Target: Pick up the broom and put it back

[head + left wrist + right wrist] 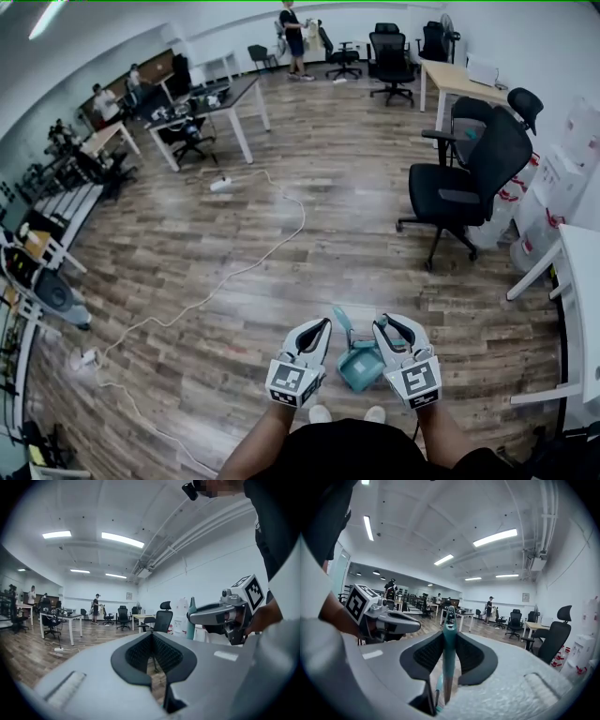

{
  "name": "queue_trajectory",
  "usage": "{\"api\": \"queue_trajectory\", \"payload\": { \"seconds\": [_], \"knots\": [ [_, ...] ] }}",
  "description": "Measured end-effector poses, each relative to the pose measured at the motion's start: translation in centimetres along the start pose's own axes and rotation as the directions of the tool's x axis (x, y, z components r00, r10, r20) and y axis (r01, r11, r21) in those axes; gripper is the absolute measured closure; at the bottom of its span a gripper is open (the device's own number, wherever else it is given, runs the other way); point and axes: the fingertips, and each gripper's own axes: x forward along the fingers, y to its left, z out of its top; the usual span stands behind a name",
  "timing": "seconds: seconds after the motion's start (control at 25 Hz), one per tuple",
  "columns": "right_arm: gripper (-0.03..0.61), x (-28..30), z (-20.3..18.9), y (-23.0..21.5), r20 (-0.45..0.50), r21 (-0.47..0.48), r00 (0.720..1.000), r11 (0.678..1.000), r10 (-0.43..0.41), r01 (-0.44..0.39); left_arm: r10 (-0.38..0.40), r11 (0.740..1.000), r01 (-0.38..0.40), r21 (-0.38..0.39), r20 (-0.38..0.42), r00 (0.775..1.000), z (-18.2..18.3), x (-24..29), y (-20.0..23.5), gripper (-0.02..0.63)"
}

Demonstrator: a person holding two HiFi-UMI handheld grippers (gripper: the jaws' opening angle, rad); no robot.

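A teal broom handle (449, 639) stands upright between the black pads of my right gripper (449, 656), which is shut on it. In the head view the broom's teal lower part (361, 366) hangs over the wood floor between both grippers, its handle (341, 323) slanting up. My right gripper (384, 325) is at bottom centre and my left gripper (322, 325) is beside it. The left gripper (152, 656) has its pads together with nothing between them. From the left gripper view the right gripper (194, 617) and the teal handle (191, 613) show at the right.
A black office chair (469, 178) stands to the right, with a white table (581, 281) and boxes (553, 187) beyond it. A white cable (234, 272) snakes across the floor. Desks (216, 98) and a standing person (295, 37) are far back.
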Motion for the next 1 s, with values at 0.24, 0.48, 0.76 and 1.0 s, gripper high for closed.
{"api": "queue_trajectory", "payload": {
  "seconds": [0.24,0.48,0.76,1.0],
  "knots": [
    [0.492,-0.6,3.5,-0.3,0.091,0.004,0.996,1.0,-0.01,0.009,0.022,1.0,-0.022,0.01,0.029,0.999,1.7,-0.4,0.5,0.597],
    [0.492,-0.4,4.7,-0.6,0.13,0.007,0.991,1.0,-0.011,0.01,0.054,0.998,-0.054,0.026,0.035,0.998,2.1,-0.9,1.3,0.598],
    [0.494,-1.0,5.1,-0.5,0.144,0.003,0.989,0.999,-0.032,0.032,0.081,0.996,-0.082,0.04,0.01,0.997,1.7,-1.4,1.5,0.598],
    [0.494,-0.8,4.4,-0.7,0.142,-0.007,0.989,0.999,-0.033,0.035,0.08,0.996,-0.079,0.032,-0.003,0.997,1.2,-1.2,1.5,0.597]
  ]
}}
